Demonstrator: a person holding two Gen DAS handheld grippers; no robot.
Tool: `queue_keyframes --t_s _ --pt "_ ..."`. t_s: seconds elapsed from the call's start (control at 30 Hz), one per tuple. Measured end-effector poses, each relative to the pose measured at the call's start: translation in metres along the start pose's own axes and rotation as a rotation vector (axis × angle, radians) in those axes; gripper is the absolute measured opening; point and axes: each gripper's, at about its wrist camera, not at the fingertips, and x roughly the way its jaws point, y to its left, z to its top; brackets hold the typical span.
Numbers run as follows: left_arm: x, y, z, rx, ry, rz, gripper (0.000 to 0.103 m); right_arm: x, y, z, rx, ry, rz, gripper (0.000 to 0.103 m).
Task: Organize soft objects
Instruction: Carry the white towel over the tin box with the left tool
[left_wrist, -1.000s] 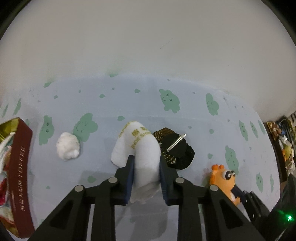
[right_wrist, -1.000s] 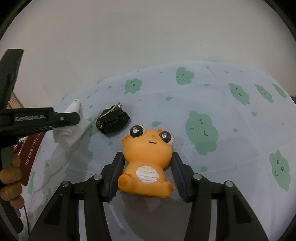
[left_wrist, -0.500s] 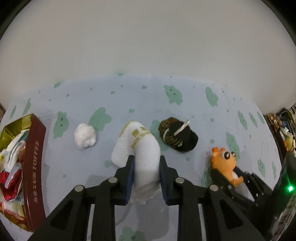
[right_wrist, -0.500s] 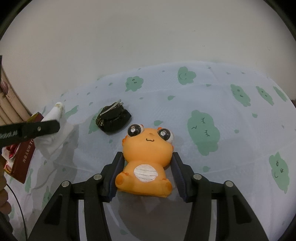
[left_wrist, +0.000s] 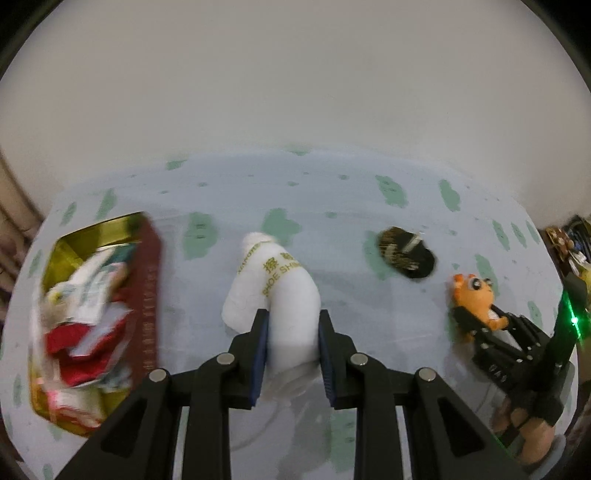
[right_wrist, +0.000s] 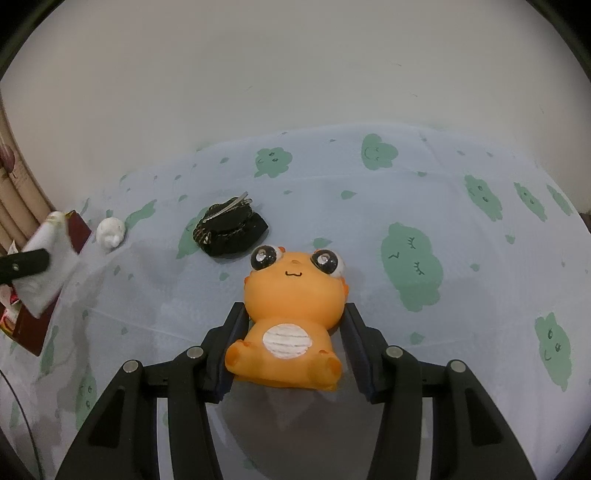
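1. left gripper (left_wrist: 291, 347) pinches a white cloth pouch (left_wrist: 275, 295) with gold lettering; both pads press into its sides, and its upper end folds over away from the camera.
2. the pouch hangs above the tablecloth (left_wrist: 332, 199), pale blue with green cloud shapes; its shadow lies on the cloth beneath.
3. to the left of the pouch, a dark red tin (left_wrist: 147, 295) with a gold inside lies open, filled with white, red and green soft bits. this side of the view is blurred.
4. right gripper (right_wrist: 291, 336) is closed on an orange squishy toy (right_wrist: 291, 302) with big eyes and a white striped belly; both pads touch its flanks. from the frames i cannot tell if the toy is off the cloth.
5. a black and gold hair piece (right_wrist: 231, 229) with a metal clip lies on the cloth beyond the toy, apart from it.
6. a small white ball (right_wrist: 110, 230) sits further left, just beside the tin's corner.
7. in the right wrist view the pouch appears at the far left over the tin.
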Motion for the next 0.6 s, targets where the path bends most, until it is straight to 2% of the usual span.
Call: queue_keyframes --t_s 0.2,0.37,0.53,0.6 --pt "-0.018 0.06 0.0 -0.085 -0.012 0.057 0.025 0.001 0.005 -0.001 -0.029 0.007 -0.018 0.048" --pt "-0.036 0.103 -0.001 -0.148 -0.023 0.07 0.025 0.002 0.005 -0.001 -0.039 0.011 -0.025 0.048" --pt "-0.057 0.129 0.001 -0.186 -0.052 0.052 0.025 0.003 0.008 -0.001 -0.054 0.015 -0.038 0.048" --pt "-0.061 0.137 0.002 -0.207 -0.048 0.022 0.025 0.004 0.01 -0.001 -0.06 0.016 -0.042 0.048"
